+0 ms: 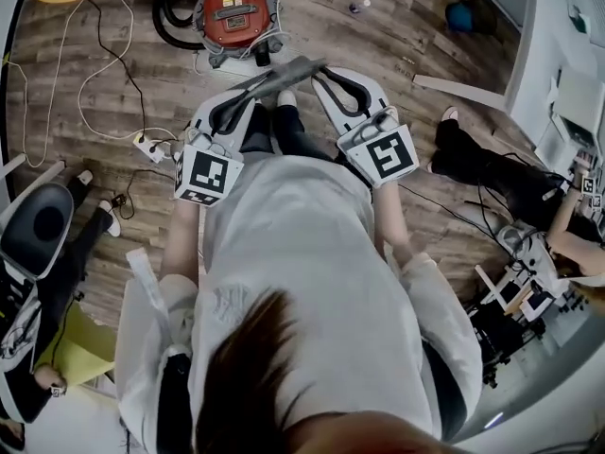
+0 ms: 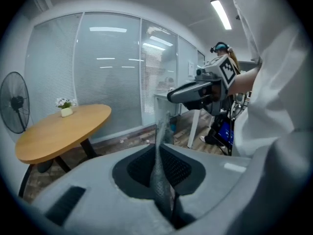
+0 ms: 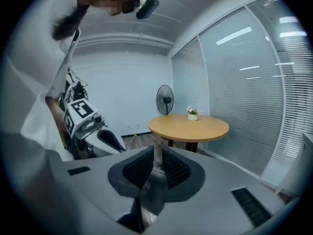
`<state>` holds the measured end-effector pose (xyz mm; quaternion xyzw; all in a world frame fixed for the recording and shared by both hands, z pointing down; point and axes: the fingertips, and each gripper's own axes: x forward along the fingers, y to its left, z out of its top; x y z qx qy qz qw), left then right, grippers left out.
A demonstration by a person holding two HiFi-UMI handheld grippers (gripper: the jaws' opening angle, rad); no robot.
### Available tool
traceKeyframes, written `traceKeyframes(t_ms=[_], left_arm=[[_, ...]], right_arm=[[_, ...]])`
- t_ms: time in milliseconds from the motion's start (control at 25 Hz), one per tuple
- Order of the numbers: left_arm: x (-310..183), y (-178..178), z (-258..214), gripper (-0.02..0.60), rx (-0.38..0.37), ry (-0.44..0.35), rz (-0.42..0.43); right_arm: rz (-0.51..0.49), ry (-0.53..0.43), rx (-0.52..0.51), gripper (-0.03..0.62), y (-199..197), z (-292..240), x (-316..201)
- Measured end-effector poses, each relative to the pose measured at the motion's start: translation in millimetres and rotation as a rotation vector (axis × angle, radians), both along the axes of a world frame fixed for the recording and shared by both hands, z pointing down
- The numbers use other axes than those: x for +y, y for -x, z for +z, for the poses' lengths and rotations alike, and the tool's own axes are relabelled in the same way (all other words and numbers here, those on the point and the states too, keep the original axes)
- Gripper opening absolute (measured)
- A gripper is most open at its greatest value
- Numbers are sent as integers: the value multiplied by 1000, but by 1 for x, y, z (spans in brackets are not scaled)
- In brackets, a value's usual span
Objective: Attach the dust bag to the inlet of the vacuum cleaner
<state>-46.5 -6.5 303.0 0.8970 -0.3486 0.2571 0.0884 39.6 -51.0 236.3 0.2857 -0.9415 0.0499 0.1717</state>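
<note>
Red lid, pale grey base on vacuum cleaner point(image 1: 234, 12). Grey fine-mesh weave on dust bag point(image 1: 284, 72). Brown wood-grain planks on floor point(image 1: 444, 26). Pale grey shell, black dotted pads, black-and-white square markers on left gripper point(image 2: 159, 148). White coat point(image 1: 302, 253).

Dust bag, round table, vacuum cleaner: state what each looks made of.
Dust bag: grey woven cloth, matte; a fine mesh texture shows and it folds limply.
Round table: wood or wood-look laminate, smooth light-brown top; which, cannot be told.
Vacuum cleaner: red top, likely plastic or painted metal, slightly shiny; too small to be sure.
</note>
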Motion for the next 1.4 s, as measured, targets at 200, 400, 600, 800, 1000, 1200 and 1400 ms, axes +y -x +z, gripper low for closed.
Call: traceKeyframes(t_ms=[200,400,600,800,1000,1200,1400], left_arm=[[17,-27,48,38,-41,49,145],[18,-41,103,38,-59,62,211],[18,-50,154,38,-126,42,278],[18,-54,199,38,-168,49,300],[11,-51,246,40,-180,94,259],[9,-45,305,55,-238,170,222],[6,-41,356,58,-347,220,203]], right_arm=[[-239,106,249,169,21,72,35],[-397,100,472,158,24,148,46],[-531,102,664,155,20,219,50],[-622,97,749,87,21,273,52],[-653,86,772,50,23,320,46],[-699,94,792,29,25,367,50],[-685,119,804,28,25,410,47]])
